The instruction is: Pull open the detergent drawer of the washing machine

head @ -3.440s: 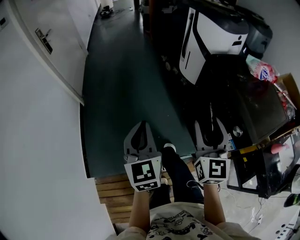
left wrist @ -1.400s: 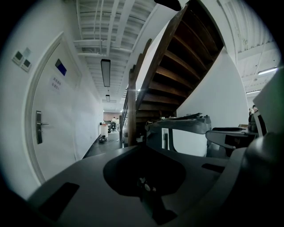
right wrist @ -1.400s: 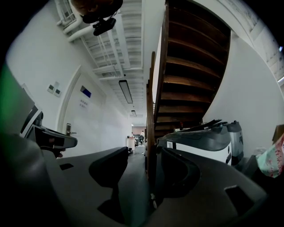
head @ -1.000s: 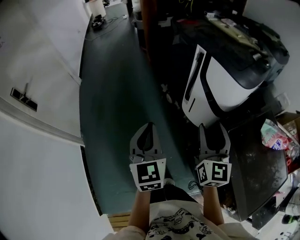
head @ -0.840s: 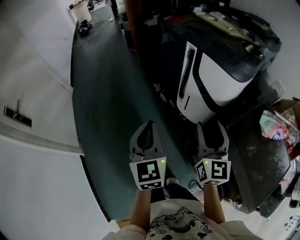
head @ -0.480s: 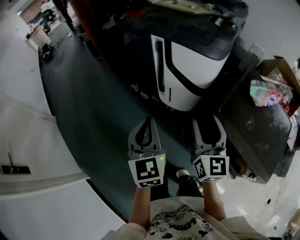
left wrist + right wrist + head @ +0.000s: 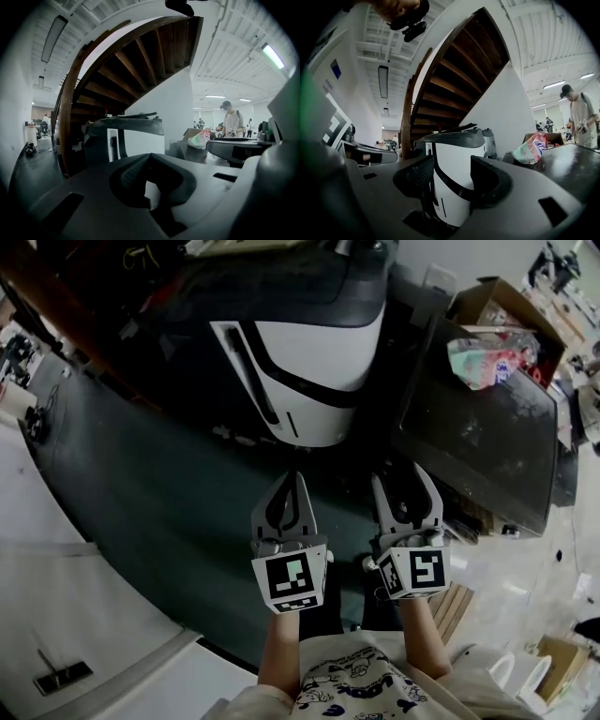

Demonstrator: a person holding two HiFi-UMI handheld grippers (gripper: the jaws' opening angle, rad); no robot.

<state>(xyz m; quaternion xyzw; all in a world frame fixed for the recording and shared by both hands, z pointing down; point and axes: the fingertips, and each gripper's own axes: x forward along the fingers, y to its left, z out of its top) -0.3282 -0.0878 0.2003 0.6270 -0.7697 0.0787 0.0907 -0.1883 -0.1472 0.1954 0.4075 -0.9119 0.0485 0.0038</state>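
Note:
A white machine with a black band and a dark lid (image 7: 319, 362) stands ahead of me, and I take it for the washing machine. It also shows in the left gripper view (image 7: 136, 140) and, between the jaws, in the right gripper view (image 7: 454, 154). I cannot make out which part is its detergent drawer. A dark upright slot (image 7: 251, 371) marks its left front. My left gripper (image 7: 289, 479) is shut and holds nothing. My right gripper (image 7: 403, 479) is open and holds nothing. Both hover short of the machine, well apart from it.
A dark cabinet (image 7: 487, 437) stands right of the machine, with a colourful bag (image 7: 487, 357) on it and a cardboard box (image 7: 497, 306) behind. A wooden staircase (image 7: 117, 70) rises over the machine. A person (image 7: 229, 124) stands further right. Dark green floor (image 7: 141, 493) lies left.
The view has swung round and closer, so the white machine went from the upper right to straight ahead. Both grippers kept their pose, left shut and right open.

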